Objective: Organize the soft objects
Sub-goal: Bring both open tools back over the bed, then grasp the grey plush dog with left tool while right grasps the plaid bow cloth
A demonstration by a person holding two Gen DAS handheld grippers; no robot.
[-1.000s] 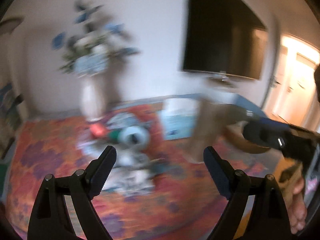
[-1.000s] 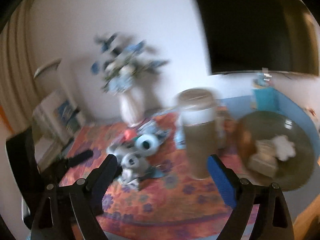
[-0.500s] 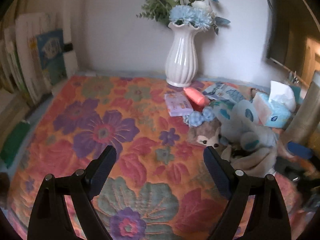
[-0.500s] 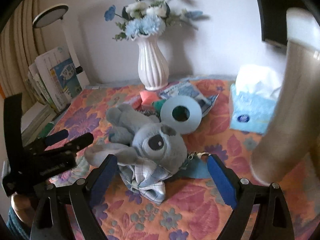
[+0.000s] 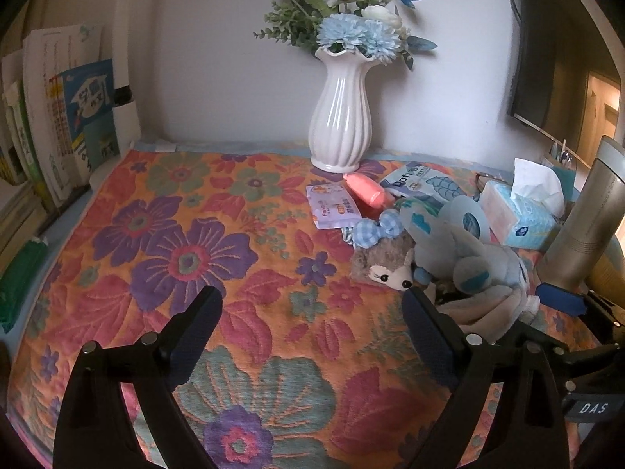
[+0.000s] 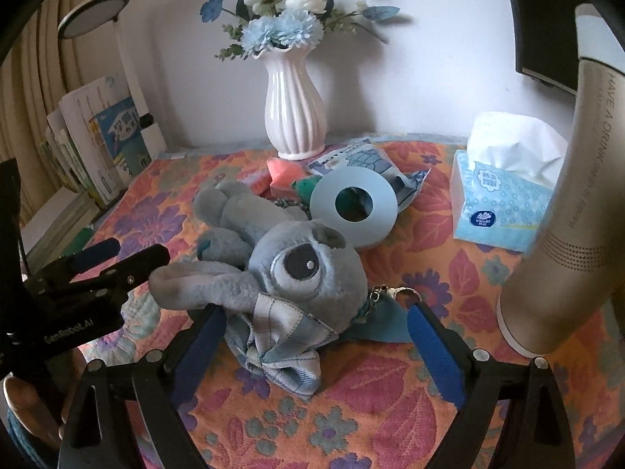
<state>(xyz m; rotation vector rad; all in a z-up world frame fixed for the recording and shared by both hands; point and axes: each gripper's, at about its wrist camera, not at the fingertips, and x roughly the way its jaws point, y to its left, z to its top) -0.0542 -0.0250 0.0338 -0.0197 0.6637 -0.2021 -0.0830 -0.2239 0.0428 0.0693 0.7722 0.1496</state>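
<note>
Floral tabletop (image 6: 390,387): right hand-held gripper (image 6: 316,336) gaping wide, empty, nearing plush (image 6: 304,269); soft, light, probably gripping best mid-body.

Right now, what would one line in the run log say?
left gripper: open, over bare cloth | right gripper: open, fingers either side of grey plush, not gripping | plush lying on floral cloth

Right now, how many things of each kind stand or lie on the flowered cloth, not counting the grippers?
Plush toys: 2, grey-blue one, small brown one
Vases: 1
Tissue boxes: 1
Blue rings: 1
Tumblers: 1
Packets: 2
Pink tubes: 1
Total: 9
</note>
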